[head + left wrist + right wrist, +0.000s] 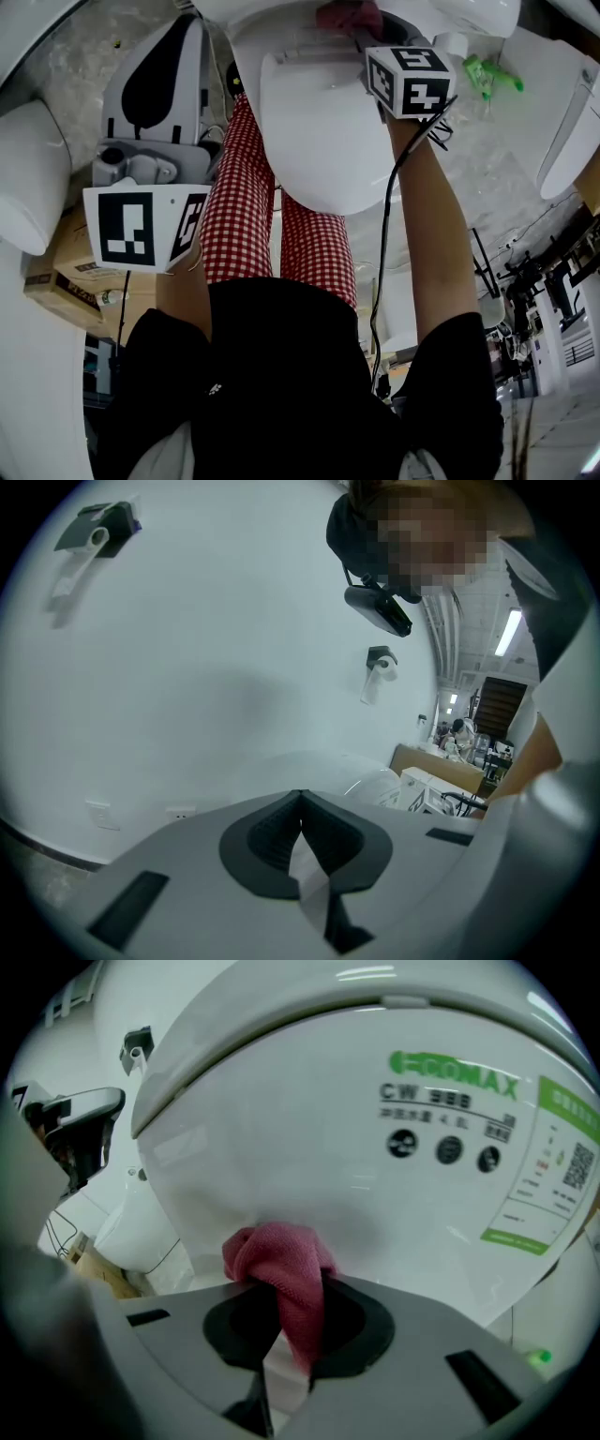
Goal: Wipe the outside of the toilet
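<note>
So the right gripper (295,1281) is clamped on a bunched-up pink cloth (281,1252), and the wad is pushed right up against the white outside of the toilet (309,1119), on the curved part just under the lid edge and off to the left of the green-printed label (539,1171). The left gripper (300,799) is closed with nothing in it, held off to the side near the person's red-checked trouser leg (242,202), well apart from the toilet and pointing at a plain white wall (206,667).
</note>
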The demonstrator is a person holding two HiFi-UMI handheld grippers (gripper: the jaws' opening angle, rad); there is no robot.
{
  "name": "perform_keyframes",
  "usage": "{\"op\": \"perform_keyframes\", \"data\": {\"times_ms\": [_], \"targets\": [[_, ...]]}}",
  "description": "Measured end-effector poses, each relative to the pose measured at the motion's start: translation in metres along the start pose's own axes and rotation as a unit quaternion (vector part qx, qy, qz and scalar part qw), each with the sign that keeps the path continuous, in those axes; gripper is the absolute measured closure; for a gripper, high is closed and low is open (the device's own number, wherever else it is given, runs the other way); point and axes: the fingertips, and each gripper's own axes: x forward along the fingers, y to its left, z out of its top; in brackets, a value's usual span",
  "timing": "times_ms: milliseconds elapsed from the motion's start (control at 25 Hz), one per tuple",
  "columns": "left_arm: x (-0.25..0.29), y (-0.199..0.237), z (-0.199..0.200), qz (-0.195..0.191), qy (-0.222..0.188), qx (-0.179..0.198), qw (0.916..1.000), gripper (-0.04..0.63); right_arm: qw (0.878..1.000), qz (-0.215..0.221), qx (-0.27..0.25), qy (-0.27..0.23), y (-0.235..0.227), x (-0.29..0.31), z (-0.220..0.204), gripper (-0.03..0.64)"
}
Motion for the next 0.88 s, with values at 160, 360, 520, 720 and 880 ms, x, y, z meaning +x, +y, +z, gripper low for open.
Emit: {"op": "perform_keyframes", "data": {"times_ms": [160, 360, 520, 720, 880], "targets": [[0.005, -0.005, 0.0, -0.004, 0.005, 0.003, 1.0, 0.589, 0.999, -0.024, 0.032, -0.003, -0.027, -0.01, -0.003, 0.541], [0.011, -0.014, -0.001, -0.015, 0.01, 0.009, 0.9998, 0.589, 0.995, -0.043, 0.082, -0.021, -0.051, -0.021, -0.009, 0.542], [0.014, -0.017, -0.002, -0.02, 0.009, 0.002, 0.9998, 0.589, 0.993, -0.059, 0.103, -0.026, -0.071, -0.028, -0.015, 0.541], [0.018, -0.021, -0.001, -0.023, 0.007, -0.006, 0.9997, 0.589, 0.987, -0.078, 0.135, -0.03, -0.09, -0.039, -0.02, 0.541], [0.024, -0.026, 0.003, -0.026, 0.004, -0.001, 0.9997, 0.589, 0.982, -0.09, 0.16, -0.036, -0.101, -0.049, -0.02, 0.542]]}}
